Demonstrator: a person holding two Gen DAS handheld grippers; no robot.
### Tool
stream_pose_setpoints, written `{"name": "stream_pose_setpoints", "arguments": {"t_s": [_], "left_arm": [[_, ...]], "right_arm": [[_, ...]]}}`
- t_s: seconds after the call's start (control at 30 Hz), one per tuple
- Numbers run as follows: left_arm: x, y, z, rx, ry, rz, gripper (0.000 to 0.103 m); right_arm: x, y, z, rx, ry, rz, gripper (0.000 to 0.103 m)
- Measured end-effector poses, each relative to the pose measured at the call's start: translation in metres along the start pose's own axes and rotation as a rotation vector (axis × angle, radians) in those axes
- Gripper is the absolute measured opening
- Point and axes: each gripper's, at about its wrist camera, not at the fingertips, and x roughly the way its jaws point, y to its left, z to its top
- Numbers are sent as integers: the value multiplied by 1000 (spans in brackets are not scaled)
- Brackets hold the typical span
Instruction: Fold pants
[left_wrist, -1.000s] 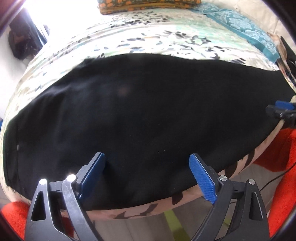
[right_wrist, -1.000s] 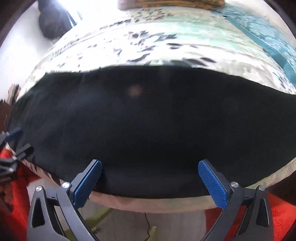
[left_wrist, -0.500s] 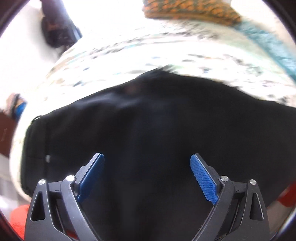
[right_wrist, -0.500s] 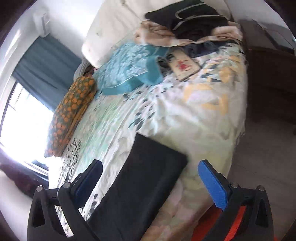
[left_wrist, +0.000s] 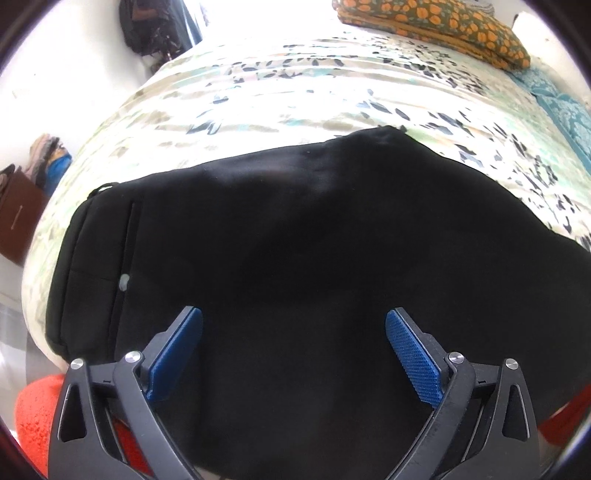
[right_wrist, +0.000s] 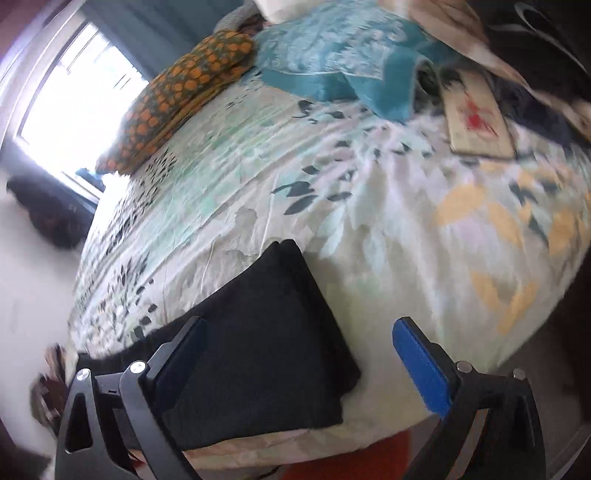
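Black pants (left_wrist: 295, 240) lie flat on the bed along its near edge, the waistband end (left_wrist: 92, 258) to the left in the left wrist view. My left gripper (left_wrist: 293, 354) is open and empty, just above the pants near the waist end. The right wrist view shows the leg end of the pants (right_wrist: 273, 332), folded double with a square corner. My right gripper (right_wrist: 299, 362) is open and empty over that end, its left finger above the cloth and its right finger over bare sheet.
The bed has a leaf-print sheet (right_wrist: 369, 206). An orange-patterned pillow (right_wrist: 184, 99), a teal cloth (right_wrist: 332, 55), a card or book (right_wrist: 476, 122) and dark clothes (right_wrist: 535, 44) lie at its far side. Orange fabric (left_wrist: 40, 410) shows below the bed edge.
My left gripper has moved left towards the waistband. My right gripper has swung right to the leg end and come closer to it. Both stayed open.
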Motion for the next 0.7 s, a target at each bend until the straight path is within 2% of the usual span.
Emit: {"name": "stream_pose_setpoints", "arguments": {"t_s": [0.13, 0.23, 0.3, 0.37, 0.47, 0.57, 0.6, 0.63, 0.67, 0.7], "left_arm": [[-32, -26, -8, 109, -56, -74, 100], [-62, -67, -17, 221, -102, -195, 100], [-80, -109, -21, 318, -136, -284, 100], [-90, -159, -24, 410, -150, -383, 100], [-90, -241, -31, 529, -142, -497, 100], [-78, -310, -43, 594, -112, -587, 100], [-71, -330, -51, 590, -65, -596, 100], [-55, -352, -60, 592, 32, -594, 100], [-40, -367, -67, 607, 85, -541, 101], [-45, -377, -73, 640, 14, -503, 103]], "right_arm": [[28, 0, 10, -109, 176, 111, 100], [49, 2, 4, -173, 283, 106, 100], [51, 2, 4, -182, 290, 119, 97], [50, -1, 4, -161, 301, 141, 87], [47, -6, 5, -131, 302, 195, 81], [43, -11, 4, -90, 300, 253, 79], [42, -11, 3, -83, 300, 267, 79], [42, -12, 3, -77, 302, 281, 79], [42, -13, 1, -72, 301, 292, 79], [41, -15, 1, -64, 299, 308, 79]]}}
